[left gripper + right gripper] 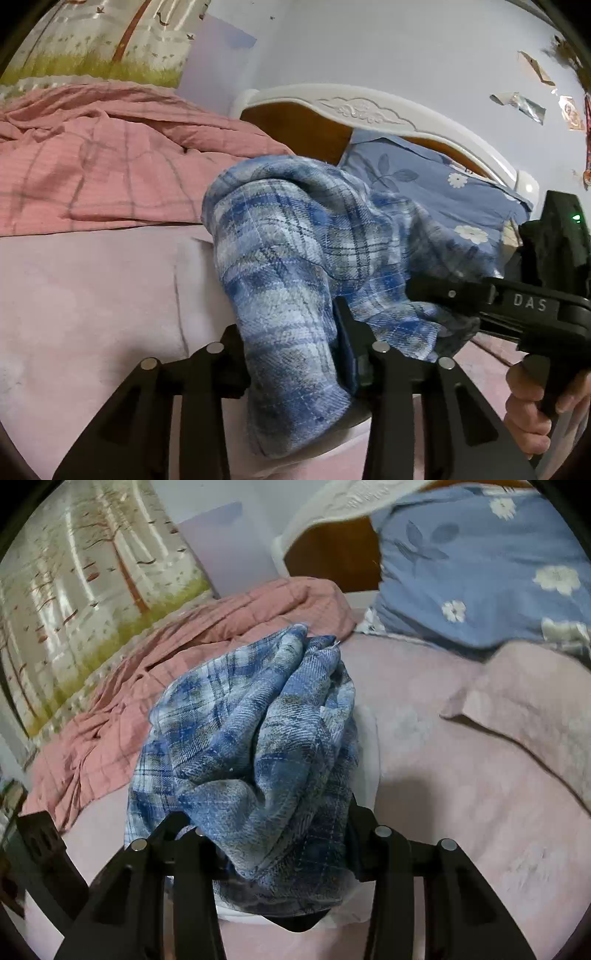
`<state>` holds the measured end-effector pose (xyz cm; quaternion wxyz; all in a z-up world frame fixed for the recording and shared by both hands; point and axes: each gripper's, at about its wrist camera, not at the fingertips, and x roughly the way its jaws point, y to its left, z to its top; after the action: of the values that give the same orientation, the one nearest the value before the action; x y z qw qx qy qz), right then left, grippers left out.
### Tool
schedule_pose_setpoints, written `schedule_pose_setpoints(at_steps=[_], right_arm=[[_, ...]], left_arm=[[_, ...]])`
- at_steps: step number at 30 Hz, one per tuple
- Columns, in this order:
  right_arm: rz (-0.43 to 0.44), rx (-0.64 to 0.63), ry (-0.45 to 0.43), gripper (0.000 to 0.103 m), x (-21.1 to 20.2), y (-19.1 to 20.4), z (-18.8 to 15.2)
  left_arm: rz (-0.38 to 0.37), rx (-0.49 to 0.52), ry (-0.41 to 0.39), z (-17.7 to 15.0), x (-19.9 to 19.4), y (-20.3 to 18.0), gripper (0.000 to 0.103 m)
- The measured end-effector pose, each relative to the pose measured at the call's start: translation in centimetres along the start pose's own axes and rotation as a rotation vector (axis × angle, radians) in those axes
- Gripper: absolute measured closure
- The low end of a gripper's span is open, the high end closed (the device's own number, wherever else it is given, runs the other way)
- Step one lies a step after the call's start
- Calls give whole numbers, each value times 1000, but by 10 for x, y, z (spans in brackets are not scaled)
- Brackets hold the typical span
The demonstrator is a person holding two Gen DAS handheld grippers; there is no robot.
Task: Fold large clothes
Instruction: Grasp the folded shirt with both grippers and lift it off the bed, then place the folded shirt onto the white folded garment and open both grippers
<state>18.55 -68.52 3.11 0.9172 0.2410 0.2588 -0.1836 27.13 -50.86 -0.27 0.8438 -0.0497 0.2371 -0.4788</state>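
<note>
The blue plaid garment (288,258) hung bunched in the air over the pale pink bed sheet (92,295), gathered into thick vertical folds rather than laid flat. In the left wrist view the left gripper (291,354) stood at about six o'clock with a fat roll of plaid cloth between its jaws, and the pads appeared to pinch it; the right gripper (436,291) reached in from three o'clock, its tip buried in the same cloth, with a hand (532,398) on its handle at about four o'clock. In the right wrist view the right gripper (280,830) likewise had a wad of the garment wedged between its jaws, seemingly clamped on it. A rumpled pink checked quilt (92,158) lay at ten o'clock, and a blue flowered pillow (443,184) leaned on the white headboard (332,99) at about one o'clock. Judging from this, the folding had barely begun: the garment was lifted and held by both claws, but no neat crease or flat layer showed anywhere. What remained, as I read it, was nearly everything: spreading the cloth out on the sheet, smoothing it, then making the folds. Which part of the garment each claw held could not be told.
</note>
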Motion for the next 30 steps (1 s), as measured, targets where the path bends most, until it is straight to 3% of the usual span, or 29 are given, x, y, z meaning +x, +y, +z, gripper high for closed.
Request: schedule_pose_setpoints(at_steps=[5, 8, 10, 11, 14, 19, 25, 30], right_arm=[[-28, -52, -69, 51, -9, 12, -15], [-61, -93, -104, 33, -30, 27, -25], [-80, -141, -161, 17, -54, 40, -30], [-84, -170, -193, 17, -68, 45, -34], [-98, -249, -253, 15, -106, 61, -49], [-80, -260, -339, 0, -153, 73, -72], [-119, -344, -427, 0, -166, 81, -117], [-95, -324, -454, 0, -149, 73, -146]], left_arm=[[59, 67, -42, -1, -20, -13, 59], [71, 48, -70, 1, -41, -7, 60], [117, 106, -110, 0, -63, -15, 58], [154, 148, -148, -1, -76, -21, 56], [203, 192, -217, 2, -117, -37, 34], [291, 268, -334, -6, -187, -58, 1], [455, 370, -415, -54, -239, -49, 0], [527, 285, -390, -80, -225, -17, 0]])
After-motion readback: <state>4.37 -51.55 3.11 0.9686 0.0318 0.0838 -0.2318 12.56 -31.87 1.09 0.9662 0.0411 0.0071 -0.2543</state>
